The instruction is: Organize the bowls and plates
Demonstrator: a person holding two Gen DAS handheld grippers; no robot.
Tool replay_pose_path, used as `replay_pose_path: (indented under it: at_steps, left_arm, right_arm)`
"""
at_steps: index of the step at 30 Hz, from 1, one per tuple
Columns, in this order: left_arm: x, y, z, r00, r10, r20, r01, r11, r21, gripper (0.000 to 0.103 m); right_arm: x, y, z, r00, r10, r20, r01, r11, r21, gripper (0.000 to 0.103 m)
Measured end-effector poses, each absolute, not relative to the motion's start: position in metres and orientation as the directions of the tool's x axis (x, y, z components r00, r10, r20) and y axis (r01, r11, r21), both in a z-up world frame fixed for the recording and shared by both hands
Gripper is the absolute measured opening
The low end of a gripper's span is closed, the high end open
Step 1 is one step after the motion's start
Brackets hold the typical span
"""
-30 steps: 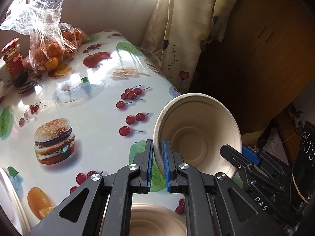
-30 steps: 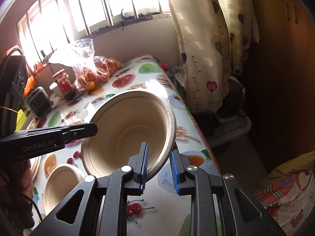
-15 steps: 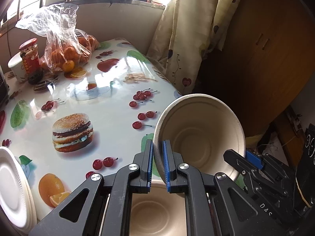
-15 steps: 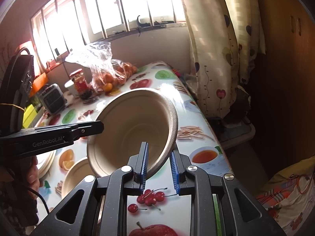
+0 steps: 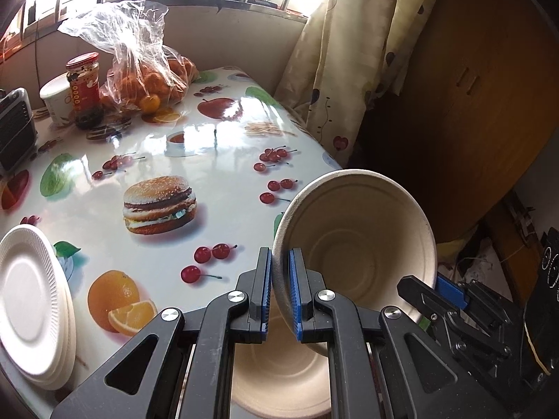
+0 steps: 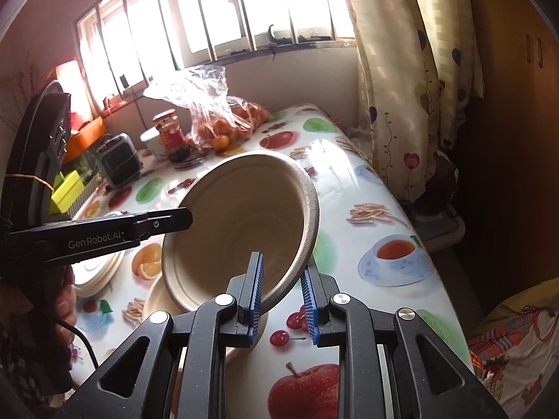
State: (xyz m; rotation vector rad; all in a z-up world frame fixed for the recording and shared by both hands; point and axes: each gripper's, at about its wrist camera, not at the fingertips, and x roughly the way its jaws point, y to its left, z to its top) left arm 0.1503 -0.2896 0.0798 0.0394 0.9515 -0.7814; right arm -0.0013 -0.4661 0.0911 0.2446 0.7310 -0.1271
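item: beige moulded-fibre bowl (image 5: 363, 244), tilted, held off the glossy fruit-print table (image 5: 216, 146). left gripper (image 5: 279, 291) and right gripper (image 6: 281, 298) each clamp its rim. step: carrying. next: nest it into the matching fibre bowl (image 5: 279, 377) below.

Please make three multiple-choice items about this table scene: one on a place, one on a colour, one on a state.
1. Where is the stack of white plates?
A. near the table's left edge
B. under the bag of oranges
C. on the windowsill

2. What colour is the jar's lid?
A. green
B. red
C. blue

3. How is the raised beige bowl held?
A. lying flat on the table
B. by one set of tongs
C. by both tongs at its rim

Answers: 1 A, plates sit at the left edge; 2 B, lid looks red; 3 C, left tongs and right tongs each pinch the rim.
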Motion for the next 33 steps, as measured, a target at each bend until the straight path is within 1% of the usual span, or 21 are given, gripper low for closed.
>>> replay_pose_path:
  at_steps: [10,33]
  left_arm:
    - [0.139,-0.270,0.077,0.342,-0.579,-0.740,0.597,0.742,-0.305,0.010]
    - [0.128,-0.243,0.049,0.332,-0.533,-0.778,0.535,0.786,-0.311,0.010]
  right_arm:
    - [-0.012,-0.448,0.090,0.738,-0.017,-0.674,0.181,0.968,0.174,0.021]
    - [-0.015,-0.424,0.063,0.685,0.032,-0.728,0.139,0.975,0.174,0.022]
